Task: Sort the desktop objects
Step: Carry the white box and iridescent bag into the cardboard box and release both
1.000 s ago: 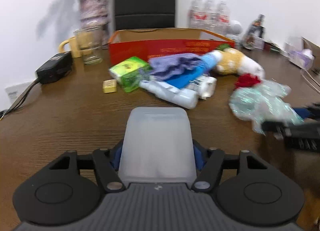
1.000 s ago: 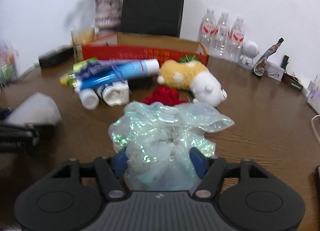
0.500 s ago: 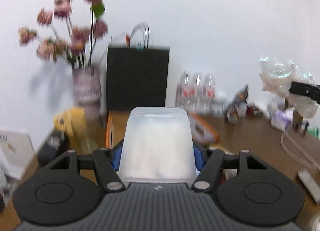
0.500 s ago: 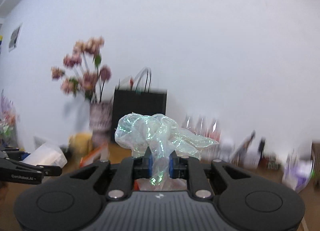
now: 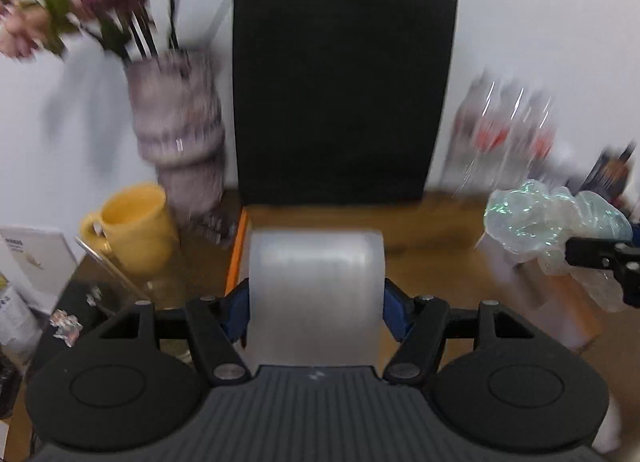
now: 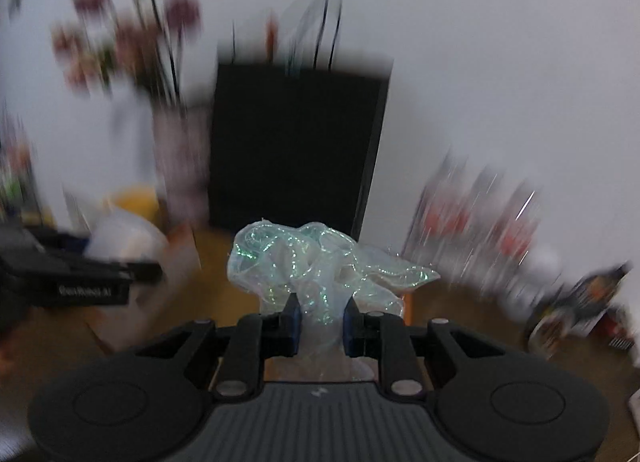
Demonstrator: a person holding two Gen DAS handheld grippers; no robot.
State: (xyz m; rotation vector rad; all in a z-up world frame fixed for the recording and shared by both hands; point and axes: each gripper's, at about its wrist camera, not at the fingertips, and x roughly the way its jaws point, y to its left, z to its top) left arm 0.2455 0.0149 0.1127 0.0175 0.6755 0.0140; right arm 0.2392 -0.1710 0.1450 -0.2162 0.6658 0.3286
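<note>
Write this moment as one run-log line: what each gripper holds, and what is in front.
left gripper: shut on translucent white container | right gripper: shut on iridescent plastic wrap | ahead: black paper bag, orange-edged box | views blurred

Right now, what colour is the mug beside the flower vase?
Yellow mug, clearest in the left wrist view.
</note>
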